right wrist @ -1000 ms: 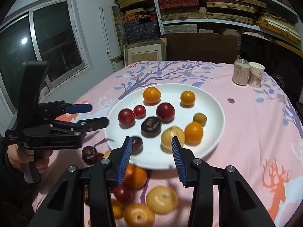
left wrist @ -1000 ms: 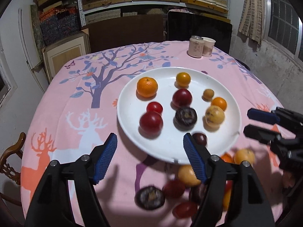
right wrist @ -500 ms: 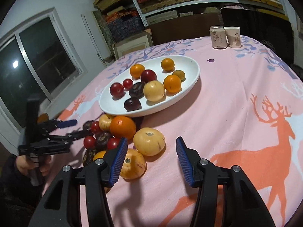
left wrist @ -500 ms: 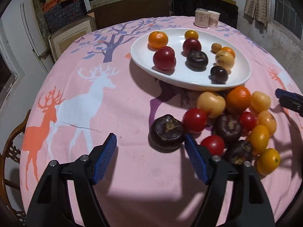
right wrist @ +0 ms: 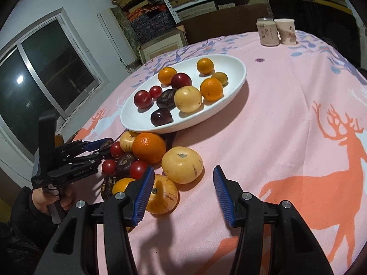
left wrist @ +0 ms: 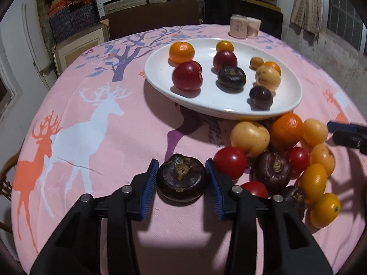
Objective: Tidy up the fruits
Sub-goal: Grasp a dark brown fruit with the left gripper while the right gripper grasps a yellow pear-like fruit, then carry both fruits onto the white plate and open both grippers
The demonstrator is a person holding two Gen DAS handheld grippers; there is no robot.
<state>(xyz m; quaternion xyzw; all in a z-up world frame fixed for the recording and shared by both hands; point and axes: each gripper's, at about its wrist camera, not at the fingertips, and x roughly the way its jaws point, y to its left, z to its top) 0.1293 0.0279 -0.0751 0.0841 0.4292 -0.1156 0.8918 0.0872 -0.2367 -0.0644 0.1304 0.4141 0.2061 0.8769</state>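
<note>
My left gripper (left wrist: 182, 181) is shut on a dark purple round fruit (left wrist: 182, 181) that rests on the pink cloth, both pads against its sides. It also shows in the right wrist view (right wrist: 101, 147). A white plate (left wrist: 291, 100) holds several red, orange, yellow and dark fruits. A pile of loose fruit (left wrist: 284, 153) lies on the cloth in front of the plate. My right gripper (right wrist: 181, 192) is open and empty, just in front of a pale yellow fruit (right wrist: 182, 165) of that pile.
A can (right wrist: 267, 34) and a paper cup (right wrist: 286, 31) stand at the table's far side. Dark chairs and shelves with boxes stand behind the table. A wooden chair (left wrist: 6, 181) is at the left edge. A window is at the right wrist view's left.
My left gripper has dropped to the cloth and shut around the dark purple fruit. My right gripper has come down towards the pile and stays open.
</note>
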